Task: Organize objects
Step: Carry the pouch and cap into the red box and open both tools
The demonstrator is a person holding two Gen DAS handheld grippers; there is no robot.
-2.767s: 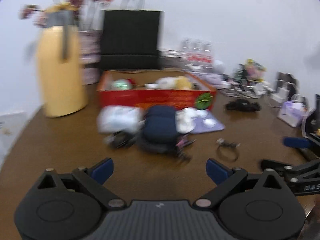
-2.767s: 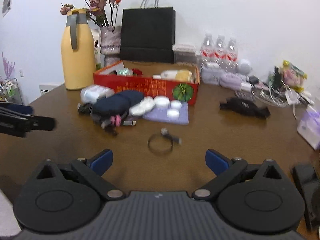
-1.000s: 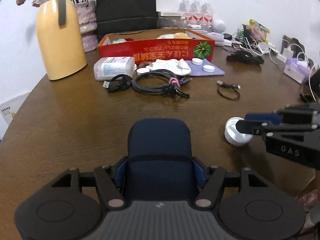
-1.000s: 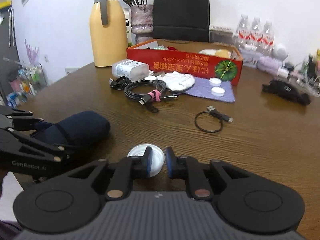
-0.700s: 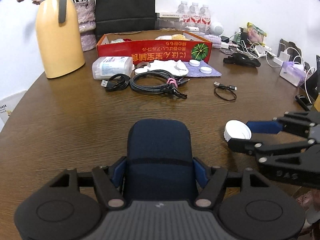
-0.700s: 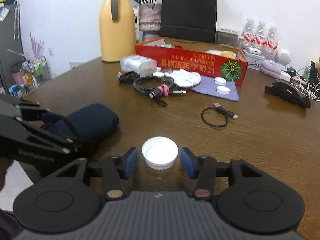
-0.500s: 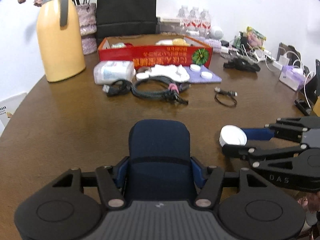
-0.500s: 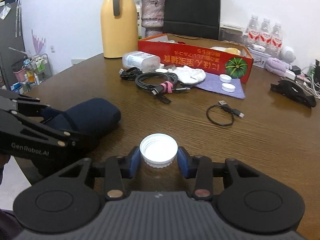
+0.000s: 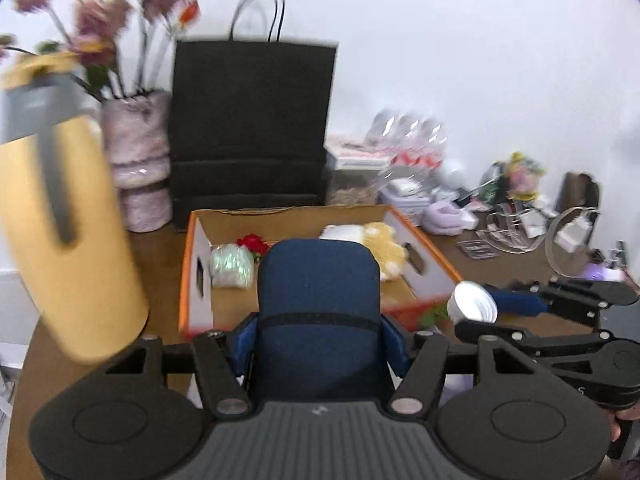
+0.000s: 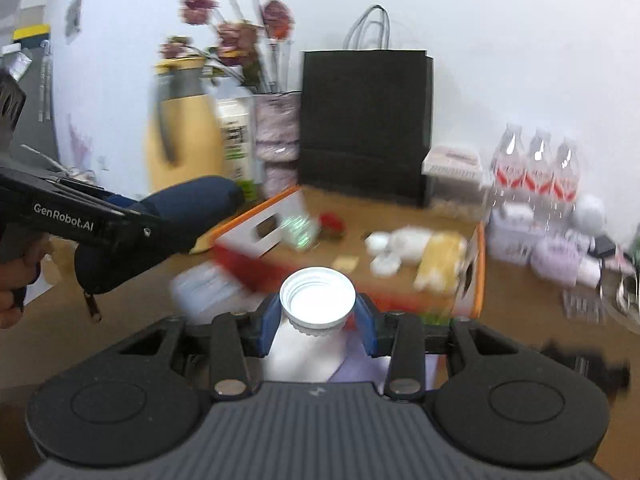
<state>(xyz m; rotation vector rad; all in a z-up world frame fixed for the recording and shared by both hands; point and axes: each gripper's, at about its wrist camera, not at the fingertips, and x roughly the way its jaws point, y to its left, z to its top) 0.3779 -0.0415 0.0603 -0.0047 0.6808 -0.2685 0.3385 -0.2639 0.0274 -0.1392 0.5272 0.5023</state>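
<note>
My left gripper [image 9: 320, 332] is shut on a navy blue pouch [image 9: 318, 280], held in the air in front of the open red cardboard box [image 9: 196, 280]. From the right wrist view, the pouch [image 10: 200, 196] sticks out of the left gripper [image 10: 188, 236] beside the box's near left corner [image 10: 256, 236]. My right gripper [image 10: 319, 320] is shut on a white screw cap [image 10: 318, 298] with its hollow side up, both blue pads against its rim. In the left wrist view, the cap [image 9: 472, 307] and right gripper [image 9: 478, 314] hover at the box's near right corner.
In the box lie a plush toy [image 9: 380, 244], a shiny green bundle [image 9: 232, 266] and a red flower [image 9: 252, 243]. A yellow thermos [image 9: 60, 240] stands close on the left. Behind are a flower vase [image 9: 138, 160], a black paper bag [image 9: 252, 128] and water bottles [image 10: 536, 168].
Both grippers have risen off the table and moved forward to the red box, carrying the pouch and the cap. Earlier the right jaws widened, then took the cap by its rim.
</note>
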